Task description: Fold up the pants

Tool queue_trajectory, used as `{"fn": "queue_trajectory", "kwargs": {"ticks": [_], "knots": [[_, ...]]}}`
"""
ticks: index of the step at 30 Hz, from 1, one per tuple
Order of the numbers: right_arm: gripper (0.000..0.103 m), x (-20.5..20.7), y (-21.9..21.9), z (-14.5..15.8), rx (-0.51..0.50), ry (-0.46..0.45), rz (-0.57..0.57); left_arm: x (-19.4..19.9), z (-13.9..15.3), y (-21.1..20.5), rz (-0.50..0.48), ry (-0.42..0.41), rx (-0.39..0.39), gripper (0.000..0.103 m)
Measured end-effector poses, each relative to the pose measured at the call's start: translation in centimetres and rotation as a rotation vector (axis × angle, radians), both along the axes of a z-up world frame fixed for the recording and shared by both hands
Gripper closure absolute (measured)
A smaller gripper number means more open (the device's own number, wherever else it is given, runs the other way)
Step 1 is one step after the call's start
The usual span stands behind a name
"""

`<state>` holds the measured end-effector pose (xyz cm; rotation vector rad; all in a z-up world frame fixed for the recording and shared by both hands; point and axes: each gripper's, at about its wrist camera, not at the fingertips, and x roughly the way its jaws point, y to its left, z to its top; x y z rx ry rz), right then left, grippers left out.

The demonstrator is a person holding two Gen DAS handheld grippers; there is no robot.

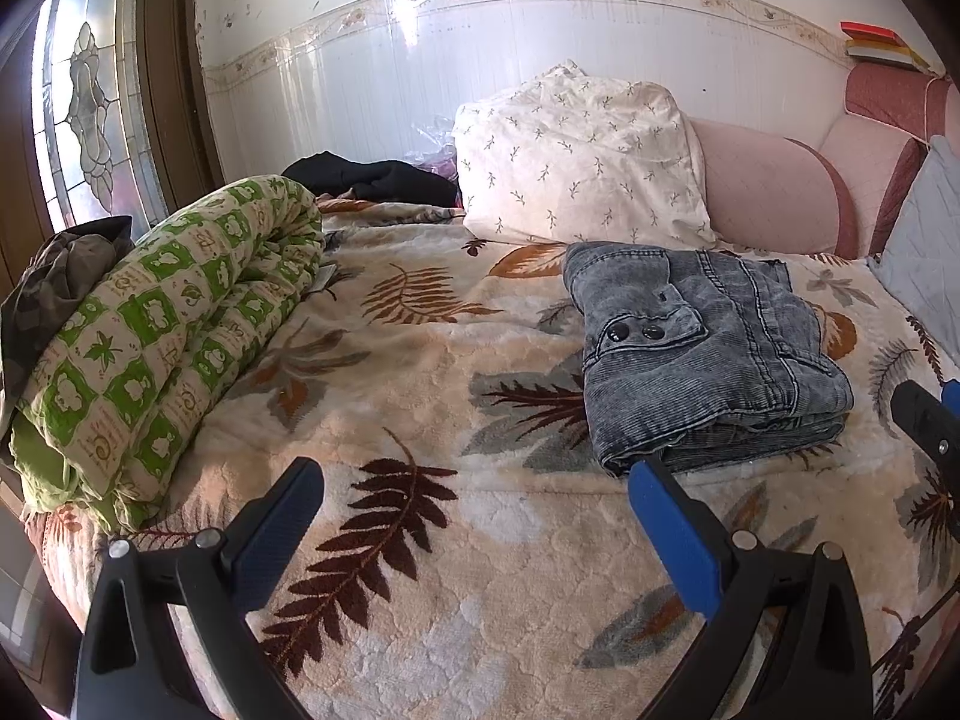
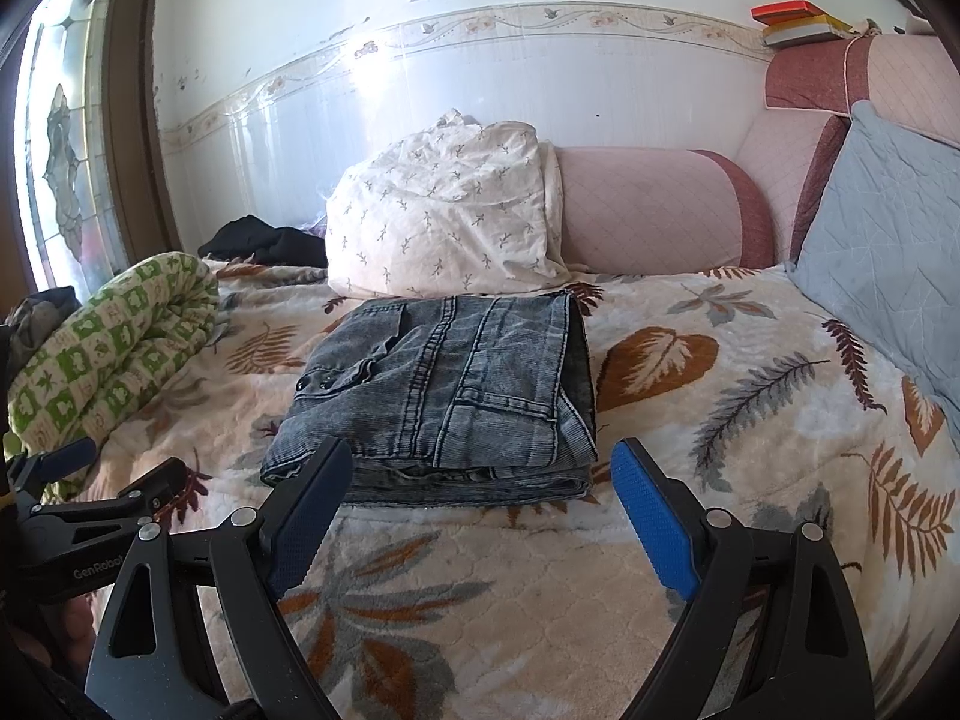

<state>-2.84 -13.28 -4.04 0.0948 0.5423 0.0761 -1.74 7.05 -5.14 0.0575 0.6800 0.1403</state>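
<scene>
Grey washed denim pants [image 1: 708,354] [image 2: 444,396] lie folded into a thick rectangle on the leaf-patterned blanket [image 1: 420,396] [image 2: 690,420]. My left gripper [image 1: 477,480] hovers open over the blanket, to the left of and nearer than the pants, with nothing between its blue pads. My right gripper [image 2: 480,462] stands open just in front of the near edge of the folded pants, holding nothing. In the right wrist view the left gripper [image 2: 90,468] shows at the left edge. In the left wrist view a fingertip of the right gripper [image 1: 924,414] shows at the right edge.
A rolled green-and-white quilt [image 1: 168,324] [image 2: 108,342] lies on the left of the bed. A white patterned pillow [image 1: 582,156] [image 2: 450,216] and a pink bolster [image 2: 654,210] sit behind the pants. A grey-blue cushion [image 2: 888,240] leans at right. Dark clothes [image 1: 372,180] lie by the wall.
</scene>
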Motion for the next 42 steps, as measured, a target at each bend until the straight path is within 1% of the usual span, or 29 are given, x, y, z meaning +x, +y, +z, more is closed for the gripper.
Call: {"fn": "queue_trajectory", "kwargs": {"ticks": [42], "knots": [[0.014, 0.31, -0.28, -0.41, -0.003, 0.012, 0.018, 0.28, -0.47, 0.3, -0.009, 0.026, -0.019, 0.0]]}}
